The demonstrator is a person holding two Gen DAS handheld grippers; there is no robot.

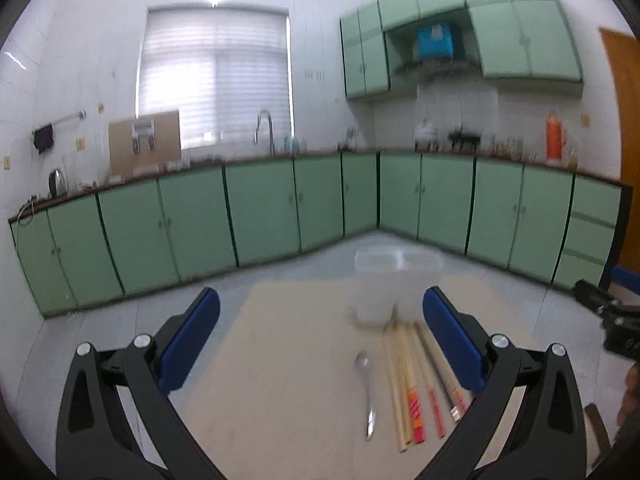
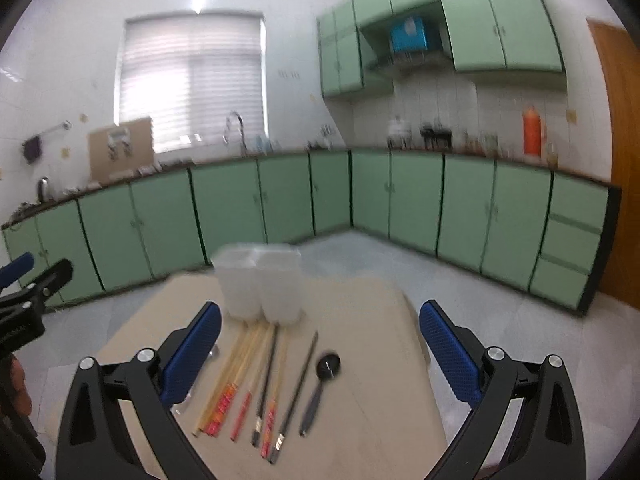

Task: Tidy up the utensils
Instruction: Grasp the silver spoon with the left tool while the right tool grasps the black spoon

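A white two-compartment holder (image 1: 394,284) (image 2: 260,282) stands at the far side of a beige table (image 1: 288,360) (image 2: 372,360). Several chopsticks (image 1: 416,384) (image 2: 248,380) lie in front of it. A metal spoon (image 1: 367,392) lies left of them; a dark spoon (image 2: 320,388) lies right of them. My left gripper (image 1: 320,320) is open above the table, empty. My right gripper (image 2: 320,332) is open above the utensils, empty.
Green base cabinets (image 1: 260,208) (image 2: 400,196) run along the far walls with a sink tap (image 1: 265,128). An orange flask (image 1: 555,136) stands on the counter. A wooden door (image 2: 620,184) is at the right. Grey floor surrounds the table.
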